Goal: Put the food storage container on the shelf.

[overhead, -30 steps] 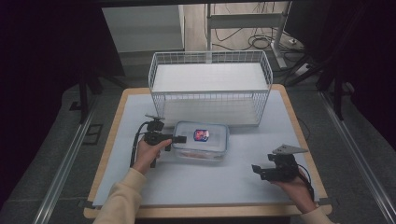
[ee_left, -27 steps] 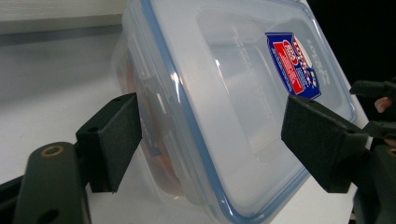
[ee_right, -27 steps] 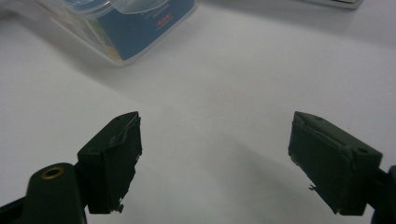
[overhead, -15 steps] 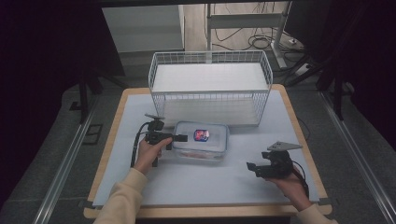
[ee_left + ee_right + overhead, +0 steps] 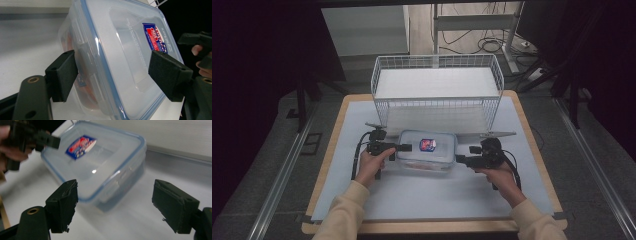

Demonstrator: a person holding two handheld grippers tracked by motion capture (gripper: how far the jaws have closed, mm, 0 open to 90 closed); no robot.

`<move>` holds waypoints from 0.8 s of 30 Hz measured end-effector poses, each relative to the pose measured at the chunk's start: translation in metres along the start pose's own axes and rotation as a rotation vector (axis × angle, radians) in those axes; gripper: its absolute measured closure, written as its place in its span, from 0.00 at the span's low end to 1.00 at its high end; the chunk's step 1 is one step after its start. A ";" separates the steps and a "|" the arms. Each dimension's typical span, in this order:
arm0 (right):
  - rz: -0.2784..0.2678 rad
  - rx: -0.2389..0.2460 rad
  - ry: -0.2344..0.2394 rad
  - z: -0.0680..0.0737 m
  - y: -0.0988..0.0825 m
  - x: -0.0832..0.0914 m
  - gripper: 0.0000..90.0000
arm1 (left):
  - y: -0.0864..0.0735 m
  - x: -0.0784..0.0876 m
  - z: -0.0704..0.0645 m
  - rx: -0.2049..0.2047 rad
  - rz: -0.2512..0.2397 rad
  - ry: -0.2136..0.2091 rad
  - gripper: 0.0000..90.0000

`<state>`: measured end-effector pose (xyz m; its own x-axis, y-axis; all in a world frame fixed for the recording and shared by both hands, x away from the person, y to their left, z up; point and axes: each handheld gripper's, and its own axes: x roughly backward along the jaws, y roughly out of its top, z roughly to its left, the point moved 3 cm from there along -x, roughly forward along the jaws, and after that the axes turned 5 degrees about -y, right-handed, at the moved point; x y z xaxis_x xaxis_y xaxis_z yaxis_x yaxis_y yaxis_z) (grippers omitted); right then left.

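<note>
1. The clear rectangular plastic container with a blue-rimmed lid (image 5: 427, 150) sits on my worktop (image 5: 437, 195), before the white wire basket (image 5: 437, 90).
2. My left gripper (image 5: 120, 75) straddles its end, jaws open; my right gripper (image 5: 122, 205), jaws just narrowing but open and empty, nears the opposite end.
3. It looks stiff, light and slippery; I'd grip the side latches.

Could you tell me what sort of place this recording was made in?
Probably a lab or workshop recording station: a papered table holding one wire basket, dark surroundings, and cables on the floor behind.

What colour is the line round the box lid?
Blue. The lid is clear with a blue rim; the left gripper view shows it best.
</note>
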<state>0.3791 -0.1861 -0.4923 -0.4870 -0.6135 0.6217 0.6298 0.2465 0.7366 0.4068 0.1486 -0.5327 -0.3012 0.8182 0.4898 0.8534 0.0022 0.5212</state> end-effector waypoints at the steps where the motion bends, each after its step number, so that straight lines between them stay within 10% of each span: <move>1: 0.001 -0.028 0.014 -0.001 0.004 -0.005 0.23 | 0.000 0.000 0.000 -0.001 -0.001 0.000 0.26; 8: 0.047 -0.164 0.069 -0.010 0.012 -0.032 0.23 | 0.000 0.000 0.000 -0.002 -0.004 0.000 0.26; 24: 0.109 -0.299 0.183 -0.015 0.009 -0.058 0.28 | -0.003 0.000 0.000 -0.004 -0.024 -0.001 0.26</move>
<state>0.4221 -0.1597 -0.5258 -0.3082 -0.7266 0.6140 0.8343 0.1037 0.5415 0.4048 0.1486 -0.5345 -0.3213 0.8185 0.4762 0.8440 0.0194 0.5360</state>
